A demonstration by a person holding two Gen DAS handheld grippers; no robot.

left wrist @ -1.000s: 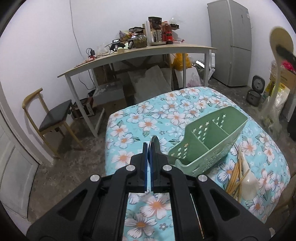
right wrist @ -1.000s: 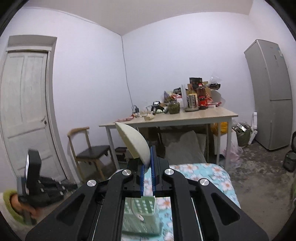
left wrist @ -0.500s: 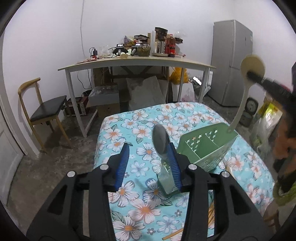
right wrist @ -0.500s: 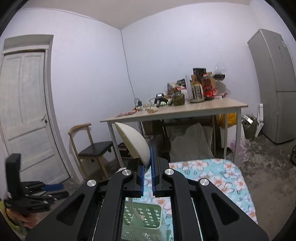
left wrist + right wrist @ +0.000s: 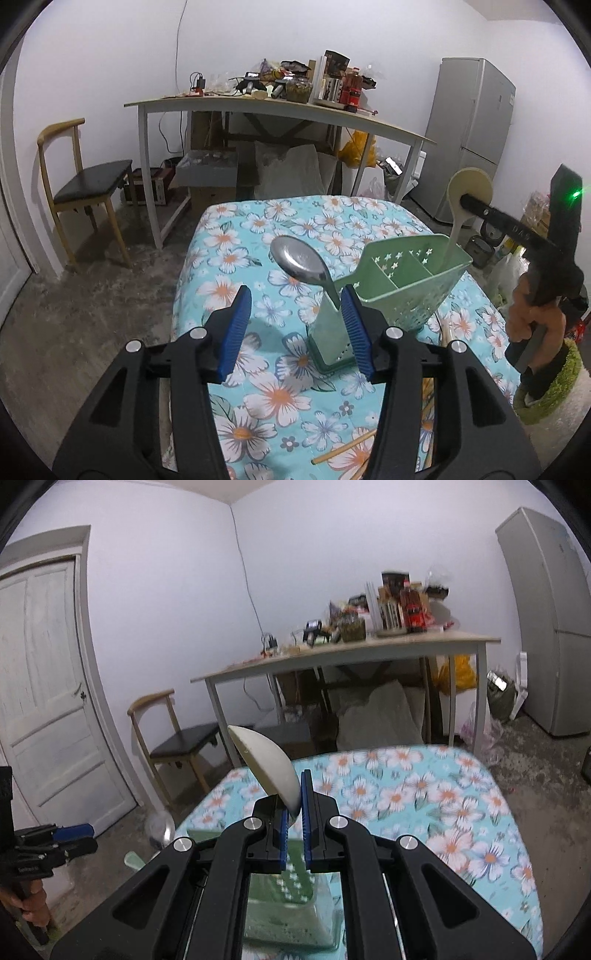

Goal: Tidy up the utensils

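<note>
In the left wrist view, a metal spoon stands bowl-up in the narrow near compartment of a green slotted basket. My left gripper is opening around the spoon's neck. The neck lies close to the right pad and well apart from the left one. My right gripper is shut on the bowl of a cream plastic spoon, which is also seen from the left wrist as the cream spoon. Its handle reaches down into the basket's far compartment. The basket sits right under the right fingers.
The basket stands on a table with a floral cloth. Wooden chopsticks lie near its front edge. Beyond are a wooden chair, a cluttered desk and a grey fridge. A person's hand holds the right gripper.
My left jaws went from shut on the metal spoon to wide apart, leaving it standing in the basket. The right gripper came down, bringing the cream spoon's handle into the basket.
</note>
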